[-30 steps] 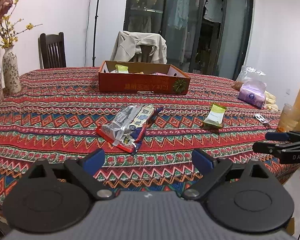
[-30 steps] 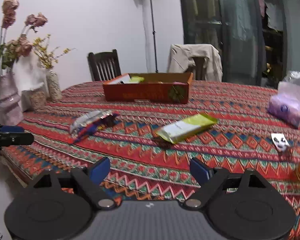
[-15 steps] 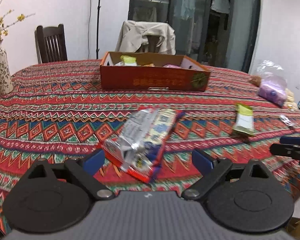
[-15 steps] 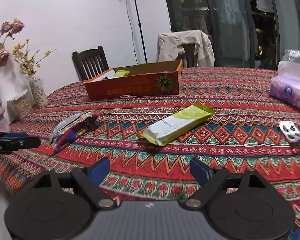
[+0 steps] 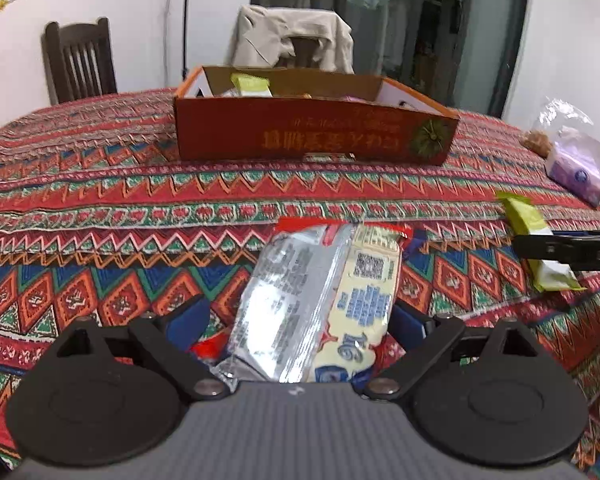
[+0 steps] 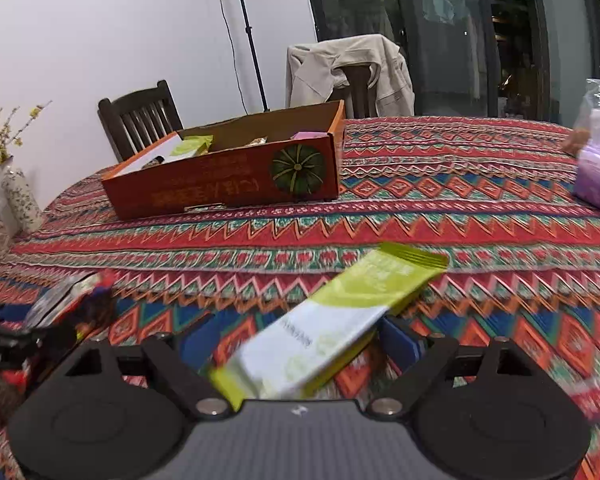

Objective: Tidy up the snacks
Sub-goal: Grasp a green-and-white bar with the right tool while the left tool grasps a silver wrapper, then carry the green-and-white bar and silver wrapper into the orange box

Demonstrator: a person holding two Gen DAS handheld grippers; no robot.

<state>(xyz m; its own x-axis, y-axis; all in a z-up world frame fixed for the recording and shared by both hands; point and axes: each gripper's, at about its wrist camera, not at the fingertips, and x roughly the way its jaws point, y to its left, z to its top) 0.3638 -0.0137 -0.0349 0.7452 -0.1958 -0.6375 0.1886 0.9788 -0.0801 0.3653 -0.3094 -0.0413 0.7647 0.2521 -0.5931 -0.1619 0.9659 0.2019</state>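
Both hand-held grippers have come forward since a second ago. Our left hand-held gripper (image 5: 298, 320) now straddles the silver-and-red foil snack packet (image 5: 316, 304), fingers spread, not pressing. Our right hand-held gripper (image 6: 288, 340) brackets the flat lime-green-and-white snack packet (image 6: 332, 320), equally released. Both packets lie on the patterned table (image 5: 100, 208); the orange cardboard box (image 5: 316, 136) stands at twelve o'clock.

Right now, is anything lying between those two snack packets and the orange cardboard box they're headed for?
Nothing visible. The silver and red snack packet and the green and white snack packet each sit between open jaws, and only bare patterned tablecloth stretches from them to the orange cardboard box.
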